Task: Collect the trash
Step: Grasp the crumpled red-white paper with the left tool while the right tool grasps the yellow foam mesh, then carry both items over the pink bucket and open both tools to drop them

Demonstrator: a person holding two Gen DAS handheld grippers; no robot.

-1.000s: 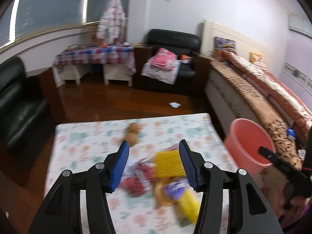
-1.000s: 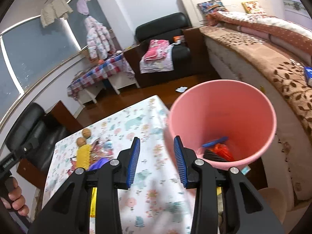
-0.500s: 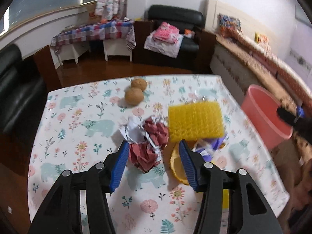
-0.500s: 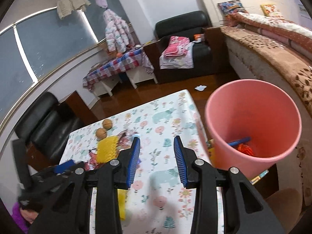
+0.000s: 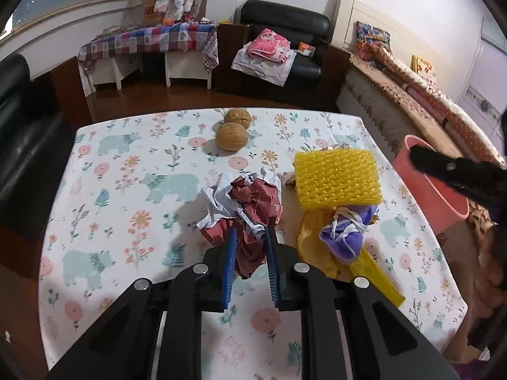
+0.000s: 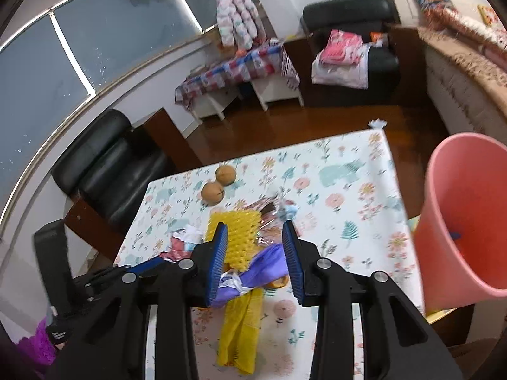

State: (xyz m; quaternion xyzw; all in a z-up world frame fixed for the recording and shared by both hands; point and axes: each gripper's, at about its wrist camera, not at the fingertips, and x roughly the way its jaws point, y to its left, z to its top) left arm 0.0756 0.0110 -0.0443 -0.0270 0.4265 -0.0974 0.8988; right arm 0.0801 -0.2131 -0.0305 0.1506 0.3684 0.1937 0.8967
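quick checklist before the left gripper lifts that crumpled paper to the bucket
1. Crumpled red and white paper between the left gripper pads: ok, jaws closing on it.
2. Grip firm enough to lift: cannot tell.
3. Yellow spiky pad apart from the paper: ok.
4. Pink bucket upright and open beside the table: ok.
5. Right gripper empty: ok, open over the purple wrapper.
6. Walnuts out of the way: ok.

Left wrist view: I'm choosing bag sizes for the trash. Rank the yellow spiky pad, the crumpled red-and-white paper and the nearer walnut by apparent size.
1. yellow spiky pad and crumpled red-and-white paper: alike, and the paper is nearer the camera, so unranked.
2. nearer walnut, clearly smallest.
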